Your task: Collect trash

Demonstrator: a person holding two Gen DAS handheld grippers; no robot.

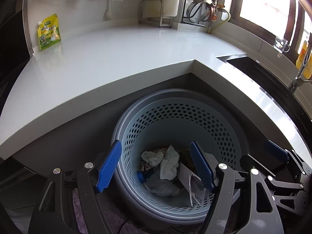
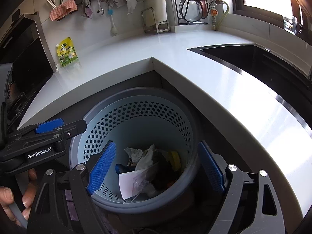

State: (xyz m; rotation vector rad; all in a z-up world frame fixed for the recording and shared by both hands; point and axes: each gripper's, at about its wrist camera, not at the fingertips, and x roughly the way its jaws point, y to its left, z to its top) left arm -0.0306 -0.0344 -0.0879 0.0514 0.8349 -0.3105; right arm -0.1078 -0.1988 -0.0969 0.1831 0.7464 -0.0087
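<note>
Both grippers hang released and empty over the pale blue perforated plastic wastebasket (image 1: pixel 175 120) at the lower centre of each view, so the step in hand looks like the pause after a drop. The left gripper (image 1: pixel 156 167) and the right gripper (image 2: pixel 156 169) both stand wide apart. In the basket lie crumpled white tissue (image 1: pixel 169 165), a white paper slip (image 2: pixel 128 183), clear plastic film (image 1: pixel 161 187) and a blue bottle cap (image 1: pixel 140 176). The white stone countertop (image 1: pixel 117 58) carries only a yellow-green spouted pouch (image 1: pixel 48 32) at upper left (possibly trash); the next move would be reaching there.
</note>
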